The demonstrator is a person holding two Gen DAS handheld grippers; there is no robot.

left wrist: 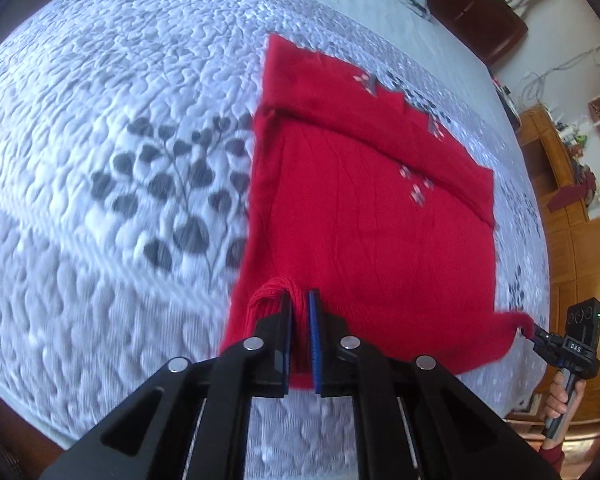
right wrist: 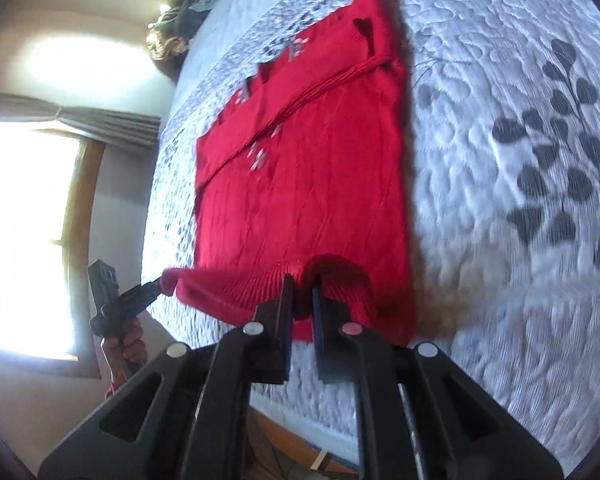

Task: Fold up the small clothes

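The red sweater (left wrist: 372,216) is soft matt knit, ribbed at its hem. The bedspread (left wrist: 120,80) is quilted, puckered cloth with a faint sheen. Both grippers' fingers (right wrist: 278,320) look like matt black plastic with shiny metal pins.

The left claw (left wrist: 300,312) pointed steeply down, its jaws clamped tight. The right claw (right wrist: 302,296), at its 3 o'clock, was clamped likewise, angled less steeply. A hand (left wrist: 562,396) gripped each handle.

Two close downward wrist views, shared red garment (left wrist: 364,216).
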